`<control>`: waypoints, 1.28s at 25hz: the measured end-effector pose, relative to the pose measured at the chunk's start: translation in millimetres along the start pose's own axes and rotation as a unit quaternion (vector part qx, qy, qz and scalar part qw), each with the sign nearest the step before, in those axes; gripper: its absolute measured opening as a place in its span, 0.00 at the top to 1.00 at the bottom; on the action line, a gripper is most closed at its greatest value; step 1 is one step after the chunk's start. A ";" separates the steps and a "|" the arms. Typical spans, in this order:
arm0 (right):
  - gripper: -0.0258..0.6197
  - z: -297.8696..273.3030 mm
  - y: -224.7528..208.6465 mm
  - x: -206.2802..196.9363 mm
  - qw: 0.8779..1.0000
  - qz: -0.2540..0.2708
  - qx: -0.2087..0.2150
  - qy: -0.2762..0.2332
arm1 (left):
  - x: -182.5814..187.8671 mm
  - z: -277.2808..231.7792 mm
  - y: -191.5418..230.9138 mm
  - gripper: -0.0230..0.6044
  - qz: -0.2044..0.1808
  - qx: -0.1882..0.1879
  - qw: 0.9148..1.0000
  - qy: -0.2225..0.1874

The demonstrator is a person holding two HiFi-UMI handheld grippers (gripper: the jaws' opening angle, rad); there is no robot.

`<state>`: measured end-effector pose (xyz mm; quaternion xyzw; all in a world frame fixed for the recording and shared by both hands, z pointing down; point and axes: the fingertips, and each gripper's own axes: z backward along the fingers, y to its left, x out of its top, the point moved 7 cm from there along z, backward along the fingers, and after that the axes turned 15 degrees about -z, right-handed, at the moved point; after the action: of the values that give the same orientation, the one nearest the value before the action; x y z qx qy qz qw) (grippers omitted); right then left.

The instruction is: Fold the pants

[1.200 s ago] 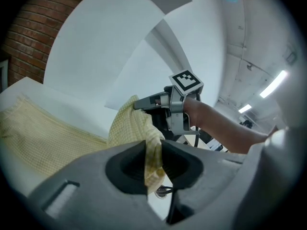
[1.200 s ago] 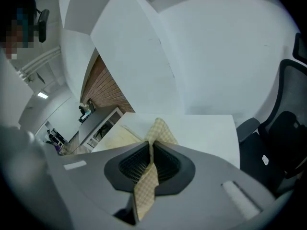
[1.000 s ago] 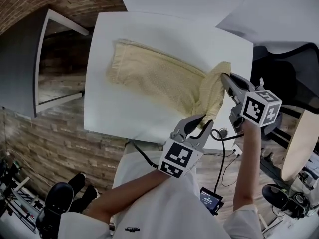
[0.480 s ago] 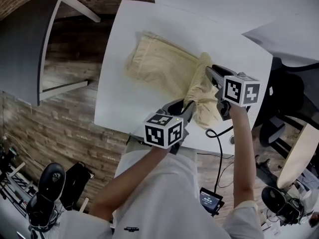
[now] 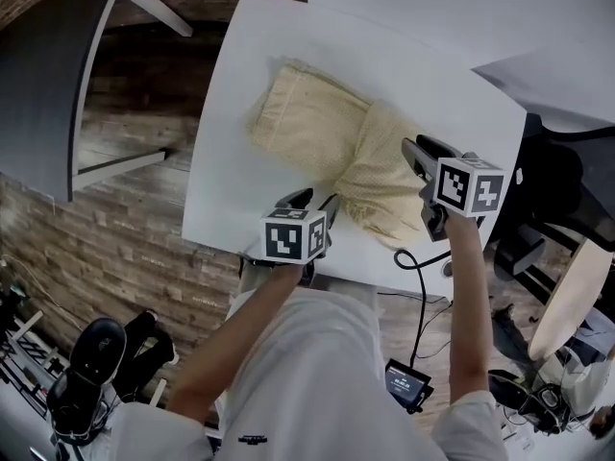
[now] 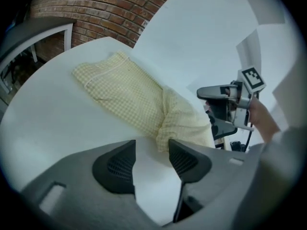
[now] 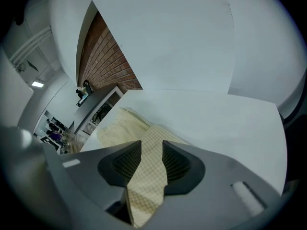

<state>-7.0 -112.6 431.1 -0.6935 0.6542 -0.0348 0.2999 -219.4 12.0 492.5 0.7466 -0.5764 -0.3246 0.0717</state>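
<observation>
White counter (image 5: 226, 161) by a brick wall (image 6: 110, 13): the pants (image 5: 322, 133) lie mid-counter, the end at its near edge folded over once. The left claw (image 6: 151, 152) and right claw (image 7: 152, 152) have just been opening, the left over bare counter, the right with cloth loose between its jaws. Further folds likely remain.

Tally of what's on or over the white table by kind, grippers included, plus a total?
Pale yellow checked cloth pants: 1
Grey two-jaw grippers: 2 (left gripper, jaws just opened, nothing between; right gripper, jaws just opened, pants cloth between)
Total: 3
</observation>
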 end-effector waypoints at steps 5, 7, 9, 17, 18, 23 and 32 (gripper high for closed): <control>0.73 22.4 -18.5 -21.9 1.000 -0.018 -0.008 -0.003 | -12.6 1.4 8.0 0.65 -0.027 0.041 0.998 0.032; 0.73 35.3 -27.4 -32.8 0.999 -0.028 -0.017 -0.013 | -12.5 7.6 5.0 0.65 -0.039 0.045 0.998 0.027; 0.73 47.2 -37.4 -45.2 0.998 -0.046 -0.025 -0.023 | -9.7 14.0 -1.8 0.65 -0.056 0.041 0.997 0.018; 0.72 80.7 -76.6 -87.0 0.992 -0.115 -0.030 -0.041 | 16.5 28.4 -61.2 0.65 -0.157 0.029 0.987 -0.018; 0.71 83.6 -81.5 -91.7 0.991 -0.125 -0.026 -0.041 | 18.8 26.4 -71.1 0.65 -0.174 0.025 0.984 -0.017; 0.67 95.8 -109.0 -106.0 0.986 -0.162 -0.008 -0.045 | 17.2 9.8 -122.5 0.65 -0.239 0.000 0.971 -0.011; 0.62 98.4 -154.7 -103.8 0.981 -0.187 0.035 -0.039 | -11.8 -39.1 -204.5 0.65 -0.318 -0.043 0.947 0.035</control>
<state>158.7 14.7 457.7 -0.7936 0.4987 -0.0862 0.3377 -32.2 78.8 429.3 0.8980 -0.2920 -0.3287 0.0166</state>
